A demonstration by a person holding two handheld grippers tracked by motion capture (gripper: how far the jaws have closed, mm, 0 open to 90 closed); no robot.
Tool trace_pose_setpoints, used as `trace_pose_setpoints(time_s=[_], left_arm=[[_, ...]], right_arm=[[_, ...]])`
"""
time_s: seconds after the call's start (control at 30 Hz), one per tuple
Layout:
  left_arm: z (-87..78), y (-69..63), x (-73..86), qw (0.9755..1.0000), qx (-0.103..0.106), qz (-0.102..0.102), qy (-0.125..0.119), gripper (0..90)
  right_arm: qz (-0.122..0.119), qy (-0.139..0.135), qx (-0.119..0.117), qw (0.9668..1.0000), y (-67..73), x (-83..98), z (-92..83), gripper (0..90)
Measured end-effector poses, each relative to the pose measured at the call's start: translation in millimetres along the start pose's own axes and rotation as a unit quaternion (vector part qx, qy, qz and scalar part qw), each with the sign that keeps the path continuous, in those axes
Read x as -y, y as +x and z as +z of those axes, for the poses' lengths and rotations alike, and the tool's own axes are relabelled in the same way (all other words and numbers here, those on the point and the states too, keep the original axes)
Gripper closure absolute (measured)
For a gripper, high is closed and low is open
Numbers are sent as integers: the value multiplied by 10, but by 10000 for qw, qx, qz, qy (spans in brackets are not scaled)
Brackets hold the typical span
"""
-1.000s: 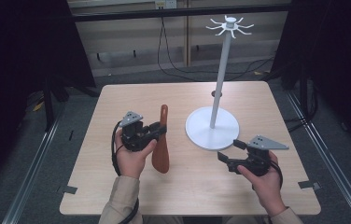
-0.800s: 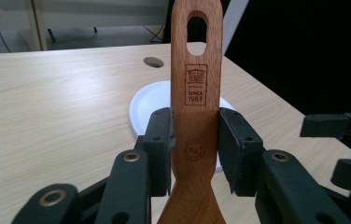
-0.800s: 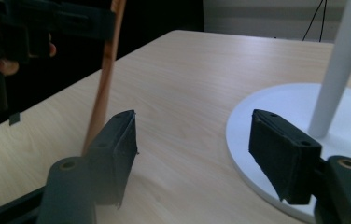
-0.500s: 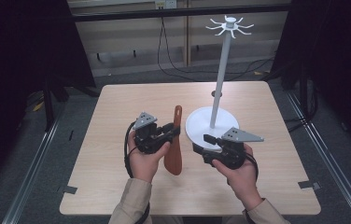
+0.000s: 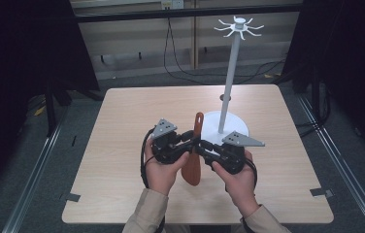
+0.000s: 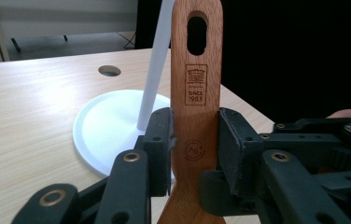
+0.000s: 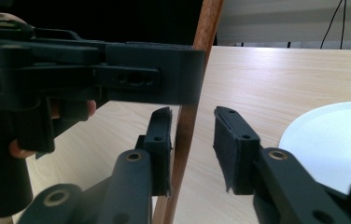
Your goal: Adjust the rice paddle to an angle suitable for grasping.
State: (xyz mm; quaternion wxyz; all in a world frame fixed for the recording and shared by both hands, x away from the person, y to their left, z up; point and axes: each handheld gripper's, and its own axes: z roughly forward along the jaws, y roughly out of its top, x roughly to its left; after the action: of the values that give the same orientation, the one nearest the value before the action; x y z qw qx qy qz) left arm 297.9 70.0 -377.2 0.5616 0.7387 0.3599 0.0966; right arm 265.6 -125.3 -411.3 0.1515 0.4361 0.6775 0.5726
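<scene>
A brown wooden spatula (image 5: 192, 167) stands upright, blade down, above the front of the table. My left gripper (image 5: 193, 138) is shut on its handle (image 6: 196, 93), pads pressing both flat faces. From the right, my right gripper (image 5: 201, 148) reaches the same handle. Its jaws have just been closing, and the spatula's thin edge (image 7: 187, 126) is between them. One pad (image 7: 162, 140) lies against the wood; the other pad (image 7: 232, 144) stands off with a gap. The left gripper's body (image 7: 117, 74) crosses the right gripper view higher up.
A white stand with a round base (image 5: 236, 127), a tall pole (image 5: 229, 82) and a ring of hooks on top (image 5: 239, 24) rises just behind the grippers. A small hole (image 6: 109, 70) is in the light wooden tabletop (image 5: 122, 121). Dark curtains flank the table.
The left gripper has carried the spatula rightward toward the stand. The right gripper has swung in from the front right, and its jaws now sit around the handle.
</scene>
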Motion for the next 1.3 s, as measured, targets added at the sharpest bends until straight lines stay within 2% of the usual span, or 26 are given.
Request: trace_pose_setpoints(time_s=[0.17,0.23,0.3,0.37,0.43,0.53,0.63,0.67,0.73,0.9,0.93,1.1,1.13,1.3], left_arm=[[31,-43,9,10000,36,57,25,662],[45,-54,20,10000,54,49,-2,662],[46,-60,23,10000,30,44,-7,662],[46,-62,24,10000,18,55,-25,662],[41,-64,22,10000,-5,44,-33,659],[33,-48,15,10000,44,13,-25,652],[5,-28,-5,9999,73,-26,-94,574],[-9,-15,-13,9999,66,-9,-102,574],[-45,29,-28,9999,-30,34,-111,497],[-102,116,-16,9999,-108,27,-121,461],[-113,139,-6,9998,-166,42,-94,422],[-155,253,43,9997,-260,44,-10,396],[-184,308,69,9994,-341,71,31,378],[-244,409,130,9990,-449,77,12,338]], right_arm=[[57,27,25,10000,-20,2,7,736],[96,23,-31,9999,-31,5,8,811],[99,-18,25,9999,-43,15,3,813],[137,-43,-27,9999,-56,21,8,816],[69,-50,-12,10000,-37,14,10,827],[114,-6,-64,9999,-46,-1,12,828],[64,41,-43,10000,-63,-7,4,828],[64,41,-43,10000,-63,-7,4,828],[134,71,-37,9999,-101,25,-4,828],[131,66,-34,9999,-142,41,-31,828],[136,71,-27,9999,-161,32,-50,828],[120,71,-46,9999,-193,-2,-85,828],[84,72,-63,9999,-205,-22,-98,828],[8,65,-123,9999,-238,-61,-121,828]])
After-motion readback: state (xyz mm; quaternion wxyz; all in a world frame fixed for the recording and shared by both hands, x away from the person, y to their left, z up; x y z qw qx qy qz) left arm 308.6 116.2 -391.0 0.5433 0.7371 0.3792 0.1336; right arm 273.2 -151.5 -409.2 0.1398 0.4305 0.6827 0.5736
